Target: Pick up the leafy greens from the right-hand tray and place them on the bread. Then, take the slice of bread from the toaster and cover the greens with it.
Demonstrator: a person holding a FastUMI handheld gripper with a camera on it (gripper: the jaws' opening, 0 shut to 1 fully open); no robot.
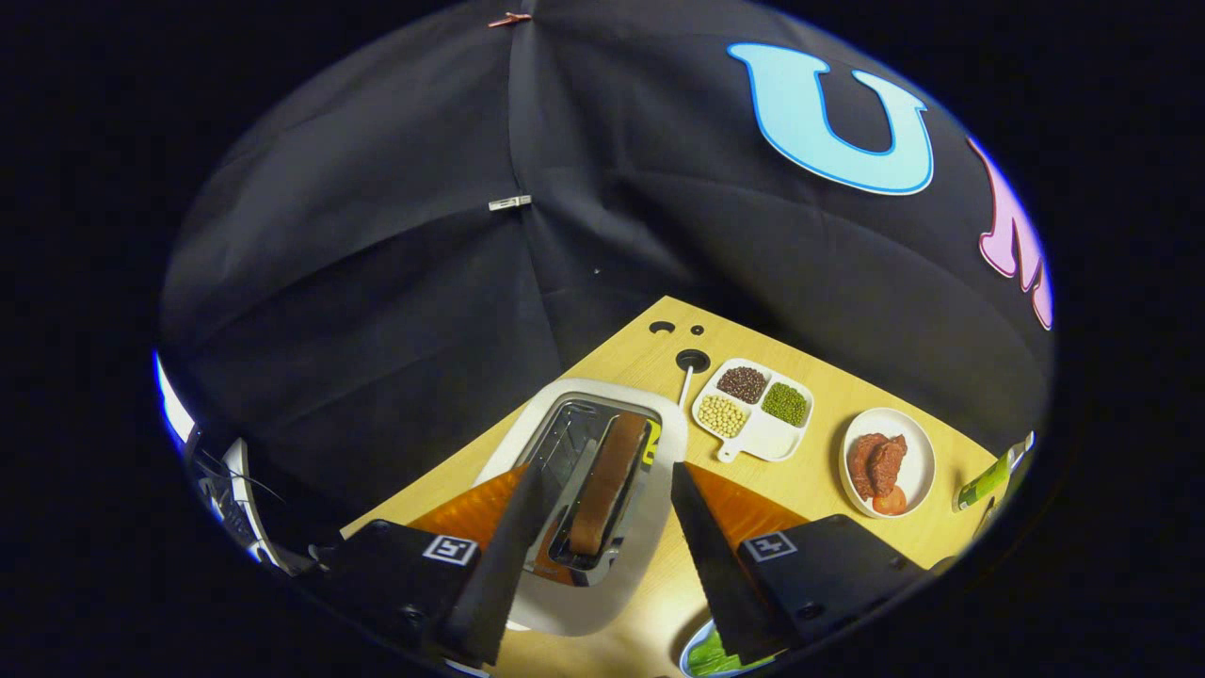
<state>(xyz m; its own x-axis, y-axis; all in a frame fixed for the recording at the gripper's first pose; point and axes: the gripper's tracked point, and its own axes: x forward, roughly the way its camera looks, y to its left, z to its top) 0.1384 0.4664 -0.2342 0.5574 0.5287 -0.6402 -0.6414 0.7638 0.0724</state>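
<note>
The gripper (602,527) is held open above the toaster (588,499), its fingers straddling the bread slice (607,480) at twelve o'clock, seemingly for extraction; greens (715,654) lie at five o'clock.

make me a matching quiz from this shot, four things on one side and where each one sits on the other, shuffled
Things:
1. bread slice
2. divided dish
3. meat plate
4. gripper

Places:
a. open, fingers either side of the toaster
b. standing in the toaster slot
c. past the right finger, holding three kinds of beans
d. right of the divided dish

Pairs: 1-b, 2-c, 3-d, 4-a
</note>
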